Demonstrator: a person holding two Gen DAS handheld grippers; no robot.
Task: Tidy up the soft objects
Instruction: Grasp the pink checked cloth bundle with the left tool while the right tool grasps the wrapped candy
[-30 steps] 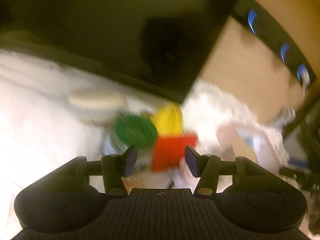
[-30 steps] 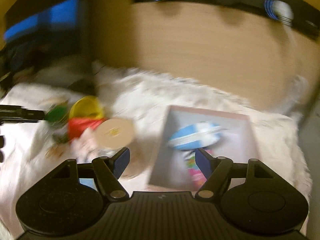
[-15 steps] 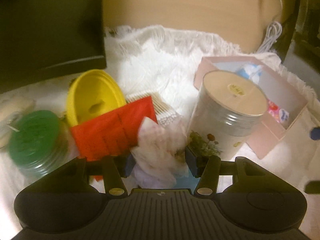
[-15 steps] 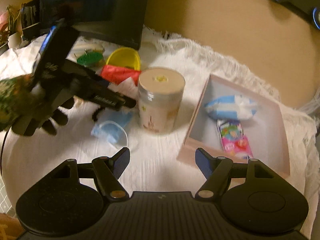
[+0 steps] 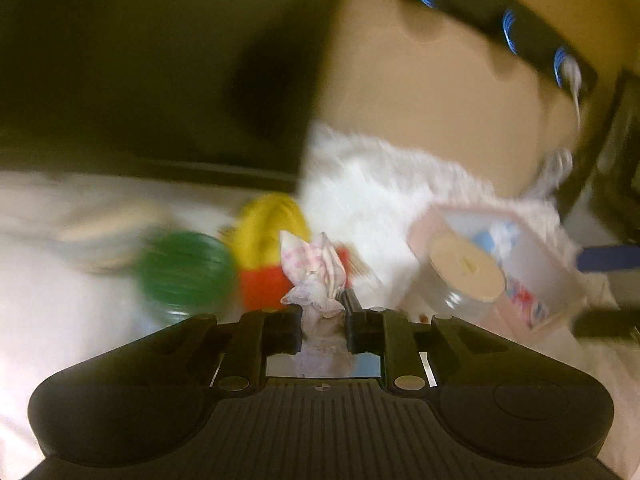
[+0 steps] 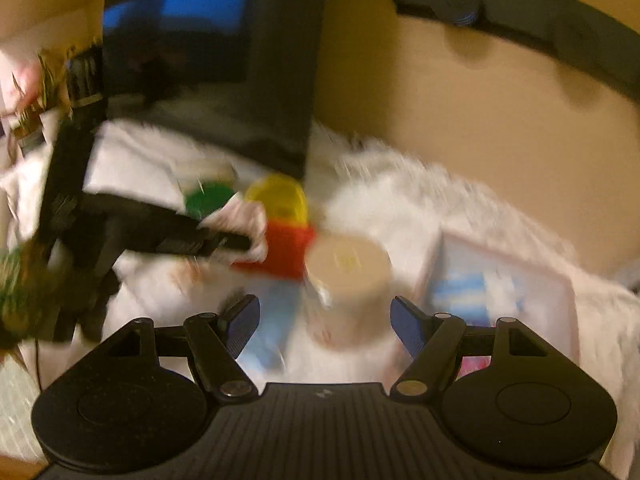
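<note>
My left gripper (image 5: 323,312) is shut on a crumpled pink-and-white checked cloth (image 5: 314,270), held above the white fluffy mat (image 5: 372,184). In the right wrist view the left gripper (image 6: 240,243) holds the cloth (image 6: 244,216) at left of centre. My right gripper (image 6: 325,318) is open and empty, over the round tin (image 6: 346,276). A pink box (image 6: 516,276) at right holds a blue-and-white soft pack (image 6: 464,284) and a pink pack (image 6: 474,366). The box (image 5: 560,276) also shows in the left wrist view. Both views are blurred.
A green lid (image 5: 184,272), a yellow lid (image 5: 272,228) and a red packet (image 5: 262,288) lie left of the tin (image 5: 464,276). A dark monitor (image 6: 212,64) stands behind. A light blue item (image 6: 268,320) lies near the tin. A black power strip (image 5: 500,20) hangs on the wall.
My left gripper closed on the checked cloth and lifted it off the mat. The right gripper swung lower and left toward the tin, still open.
</note>
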